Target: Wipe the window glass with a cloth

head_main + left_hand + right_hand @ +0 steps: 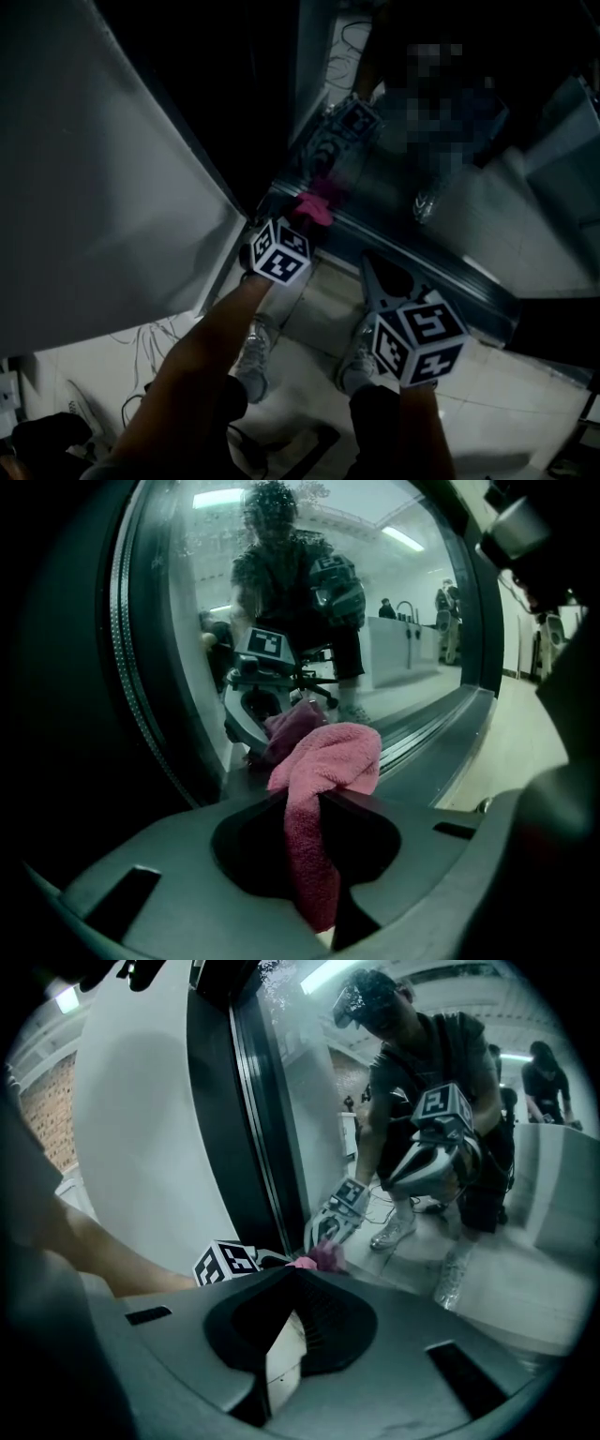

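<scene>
A pink cloth (317, 204) is bunched against the bottom of the window glass (441, 169), close to the dark frame. My left gripper (302, 223) is shut on it; in the left gripper view the cloth (323, 771) bulges out past the shut jaws (314, 799) and touches the reflective glass (394, 602). My right gripper (373, 272) hangs lower and to the right, jaws together and holding nothing, a short way off the glass. From the right gripper view (295, 1274) the left gripper's marker cube (225, 1262) and the cloth (305, 1262) show just ahead.
A dark sill track (422, 258) runs along the foot of the glass. A large pale panel (94, 169) fills the left. The person's shoes (253, 356) stand on a light tiled floor, with cables (141, 337) lying at the left.
</scene>
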Demonstrator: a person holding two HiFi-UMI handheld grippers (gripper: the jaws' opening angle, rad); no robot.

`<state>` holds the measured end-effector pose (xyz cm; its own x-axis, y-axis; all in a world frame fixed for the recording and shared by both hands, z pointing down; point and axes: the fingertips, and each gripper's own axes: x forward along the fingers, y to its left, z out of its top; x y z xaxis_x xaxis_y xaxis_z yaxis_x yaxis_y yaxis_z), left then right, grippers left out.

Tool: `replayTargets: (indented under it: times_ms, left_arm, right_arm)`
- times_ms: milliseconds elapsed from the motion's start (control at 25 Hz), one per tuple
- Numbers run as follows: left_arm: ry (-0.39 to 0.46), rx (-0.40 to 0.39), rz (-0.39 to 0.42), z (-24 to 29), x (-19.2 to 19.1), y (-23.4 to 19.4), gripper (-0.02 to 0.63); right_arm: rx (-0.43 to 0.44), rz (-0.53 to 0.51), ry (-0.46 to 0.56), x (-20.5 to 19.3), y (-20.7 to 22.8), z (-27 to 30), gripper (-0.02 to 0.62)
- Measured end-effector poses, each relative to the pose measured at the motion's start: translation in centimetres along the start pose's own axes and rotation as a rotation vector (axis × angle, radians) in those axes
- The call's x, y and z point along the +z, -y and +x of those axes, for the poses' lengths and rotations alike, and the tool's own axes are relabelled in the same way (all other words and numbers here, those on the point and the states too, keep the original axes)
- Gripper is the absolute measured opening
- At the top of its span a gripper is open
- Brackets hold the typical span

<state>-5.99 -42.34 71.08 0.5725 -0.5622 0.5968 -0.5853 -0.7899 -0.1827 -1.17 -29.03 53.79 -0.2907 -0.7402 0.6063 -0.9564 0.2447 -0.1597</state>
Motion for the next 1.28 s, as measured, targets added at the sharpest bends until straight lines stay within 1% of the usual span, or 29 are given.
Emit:
replayTargets:
  times_ms: [80,160,280,360,440,480,600,720,800,880,960,1080,1280]
  left_arm:
    - [-0.003,0.009,-0.045,-0.3,-0.1,0.0,0.057]
    - [-0.008,0.031,-0.147,-0.7,-0.4,-0.2,0.057]
    - [-0.018,0.100,-0.343,-1.3,-1.1,-1.3,0.057]
    - [-0.025,0.167,-0.507,-1.8,-2.0,-2.7,0.057]
    - [-0.024,0.210,-0.662,-2.1,-3.0,-3.5,0.057]
    - [-0.018,0.221,-0.725,-2.2,-3.4,-3.5,0.057]
    - [0.000,0.261,-0.878,-2.0,-4.3,-3.5,0.057]
    - [0.014,0.347,-1.037,-2.2,-5.5,-3.9,0.055]
    - [0.035,0.398,-1.087,-2.4,-5.7,-4.6,0.055]
    - [0.059,0.435,-1.108,-2.4,-5.6,-5.5,0.055]
    - [0.081,0.455,-1.119,-2.2,-5.3,-6.4,0.055]
    - [0.107,0.451,-1.145,-1.4,-5.2,-6.9,0.055]
    - [0.184,0.417,-1.181,-0.9,-4.0,-6.8,0.055]
  right_arm:
    - [0.003,0.000,0.000,-0.1,0.0,0.1,-0.002]
    - [0.007,0.000,0.002,-0.2,-0.1,0.1,-0.002]
    - [0.011,0.003,0.007,-0.3,-0.2,0.0,-0.002]
    - [0.017,0.002,0.010,-0.3,-0.5,0.1,-0.002]
    - [0.021,0.003,0.008,-0.4,-0.7,0.2,-0.002]
    - [0.021,0.003,0.007,-0.5,-0.8,0.2,-0.002]
    - [0.019,-0.003,-0.001,-0.6,-0.9,0.1,-0.002]
    - [0.023,-0.006,-0.017,-0.9,-1.0,0.2,-0.002]
    - [0.025,-0.009,-0.016,-0.8,-1.0,0.2,-0.002]
    - [0.025,-0.010,-0.020,-0.7,-0.8,0.2,-0.002]
    - [0.022,-0.007,-0.026,-0.8,-0.7,0.4,-0.002]
    - [0.014,-0.009,-0.027,-0.6,-0.4,0.7,-0.002]
    - [0.003,-0.011,-0.042,-0.7,-0.1,0.6,-0.002]
